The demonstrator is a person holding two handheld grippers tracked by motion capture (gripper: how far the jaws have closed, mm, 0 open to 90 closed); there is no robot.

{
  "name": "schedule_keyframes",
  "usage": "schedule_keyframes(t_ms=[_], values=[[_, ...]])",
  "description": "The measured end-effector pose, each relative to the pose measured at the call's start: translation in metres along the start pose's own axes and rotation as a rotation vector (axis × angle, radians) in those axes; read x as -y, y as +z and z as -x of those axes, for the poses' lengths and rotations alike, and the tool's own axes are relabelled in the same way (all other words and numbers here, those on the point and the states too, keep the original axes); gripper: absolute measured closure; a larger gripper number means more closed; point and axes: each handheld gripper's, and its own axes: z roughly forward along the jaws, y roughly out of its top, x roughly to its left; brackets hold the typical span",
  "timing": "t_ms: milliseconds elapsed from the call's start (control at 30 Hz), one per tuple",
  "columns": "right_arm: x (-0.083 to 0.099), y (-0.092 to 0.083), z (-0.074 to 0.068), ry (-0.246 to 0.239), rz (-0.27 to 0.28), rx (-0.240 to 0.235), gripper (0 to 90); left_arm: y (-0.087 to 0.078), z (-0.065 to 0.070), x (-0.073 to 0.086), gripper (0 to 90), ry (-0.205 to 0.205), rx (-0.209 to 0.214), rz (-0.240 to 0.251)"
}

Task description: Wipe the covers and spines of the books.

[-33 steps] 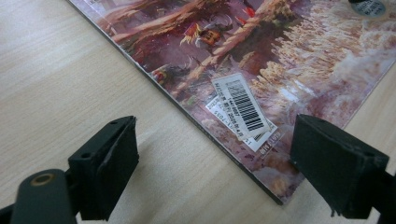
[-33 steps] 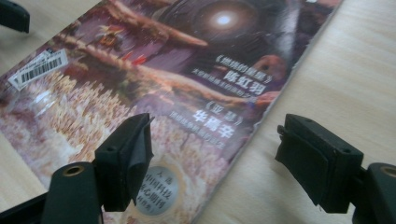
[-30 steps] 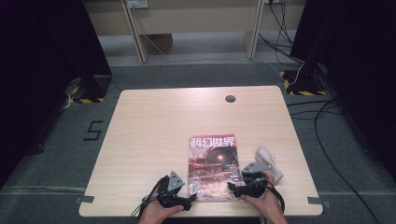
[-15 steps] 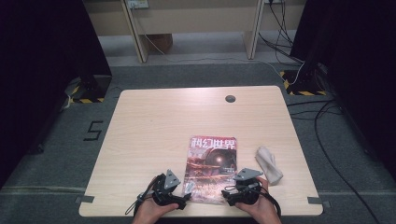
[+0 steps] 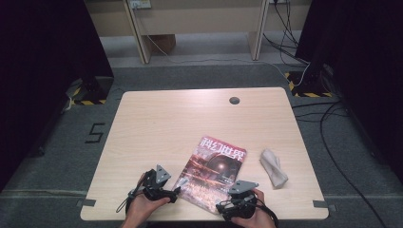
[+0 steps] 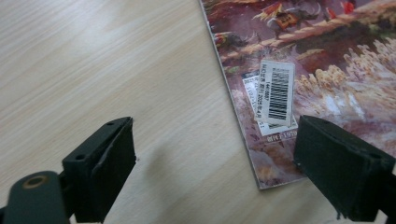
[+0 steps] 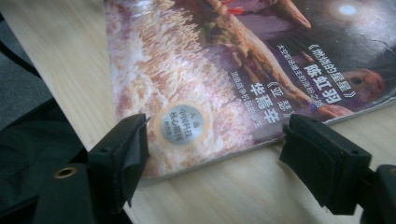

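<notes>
A magazine (image 5: 215,172) with a dark red cover lies tilted near the wooden table's (image 5: 166,123) front edge. My left gripper (image 5: 177,193) is open at its lower left corner. In the left gripper view the gripper (image 6: 215,172) straddles that corner of the magazine (image 6: 317,51), with one jaw over the cover below a barcode label (image 6: 276,91). My right gripper (image 5: 221,207) is open at the magazine's bottom edge. In the right gripper view the gripper (image 7: 215,158) spans the edge of the magazine (image 7: 233,60) beside a round silver sticker (image 7: 181,125).
A crumpled white cloth (image 5: 273,167) lies on the table right of the magazine. A dark cable grommet (image 5: 234,100) sits near the table's far edge. Cables (image 5: 332,118) run over the floor at the right, and desk legs (image 5: 142,33) stand beyond the table.
My right gripper has moved left and toward the front edge, away from the cloth, to the magazine's bottom edge. The left gripper has shifted slightly left. The magazine lies a little more tilted.
</notes>
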Motion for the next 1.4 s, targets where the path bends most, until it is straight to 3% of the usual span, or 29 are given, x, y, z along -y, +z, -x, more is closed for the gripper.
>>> schedule_keyframes(t_ms=[200, 300, 500, 733, 967, 1067, 1400], values=[[-0.002, -0.006, 0.008, 0.018, 0.032, 0.01, 29.8, -0.003, 0.007, 0.001, 19.7, -0.003, 0.006, 0.028], [-0.003, -0.01, 0.02, 0.043, 0.062, 0.034, 29.8, -0.006, 0.019, 0.0, 19.8, -0.002, 0.021, 0.063], [-0.008, -0.012, 0.04, 0.067, 0.094, 0.085, 29.8, -0.01, 0.036, 0.003, 19.8, -0.011, 0.097, 0.065], [-0.026, -0.005, 0.068, 0.115, 0.142, 0.14, 29.8, -0.008, 0.048, 0.002, 20.0, -0.019, 0.132, 0.073], [-0.045, 0.006, 0.088, 0.145, 0.144, 0.186, 29.8, -0.002, 0.057, 0.0, 20.0, 0.0, 0.137, 0.065], [-0.054, 0.011, 0.097, 0.121, 0.134, 0.207, 29.7, 0.0, 0.057, 0.001, 19.6, 0.012, 0.135, 0.059], [-0.071, 0.037, 0.114, 0.136, 0.108, 0.27, 29.5, 0.001, 0.057, 0.001, 19.1, 0.014, 0.137, 0.059]])
